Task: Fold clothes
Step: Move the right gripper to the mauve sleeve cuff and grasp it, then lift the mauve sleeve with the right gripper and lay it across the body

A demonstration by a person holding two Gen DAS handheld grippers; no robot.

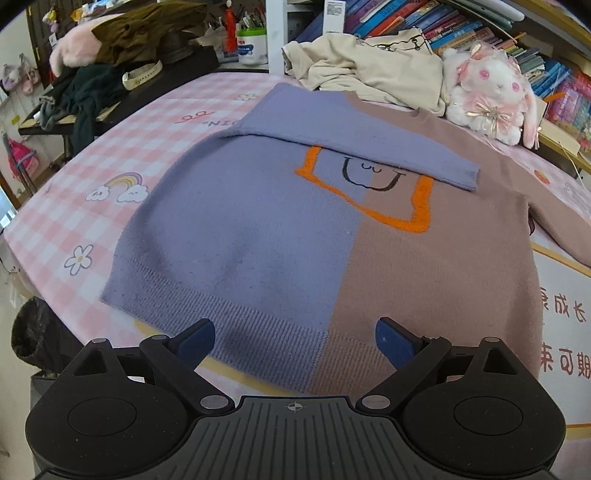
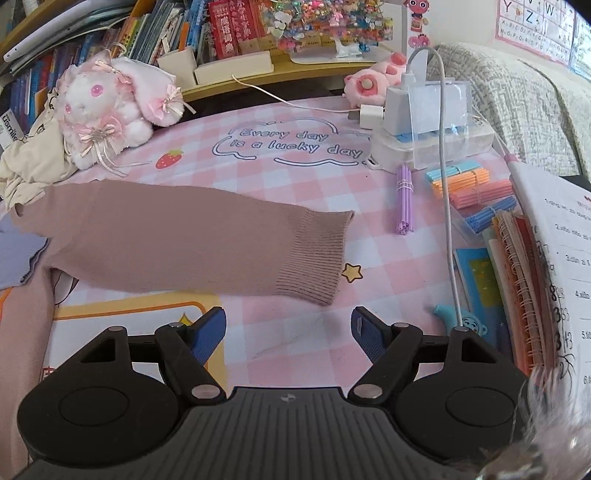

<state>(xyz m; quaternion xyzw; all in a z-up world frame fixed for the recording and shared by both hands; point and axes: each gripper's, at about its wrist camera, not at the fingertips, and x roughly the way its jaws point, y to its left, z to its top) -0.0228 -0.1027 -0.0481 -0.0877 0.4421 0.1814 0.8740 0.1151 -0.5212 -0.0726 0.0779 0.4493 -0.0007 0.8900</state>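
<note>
Purple-and-mauve sweater (image 1: 303, 236) lies flat on the pink checked tablecloth (image 1: 110, 173), purple sleeve (image 1: 332, 144) folded across, mauve sleeve (image 2: 177, 243) stretched right toward straw bundles (image 2: 476, 195) and charger cable (image 2: 448, 206), plush bunny (image 1: 491, 96) far behind, left gripper (image 1: 295, 341) and right gripper (image 2: 288, 334) both spread, holding nothing.

A pink checked tablecloth (image 2: 295, 177) meets crowded bookshelves (image 1: 461, 26) and perhaps a sofa (image 2: 517, 96).
</note>
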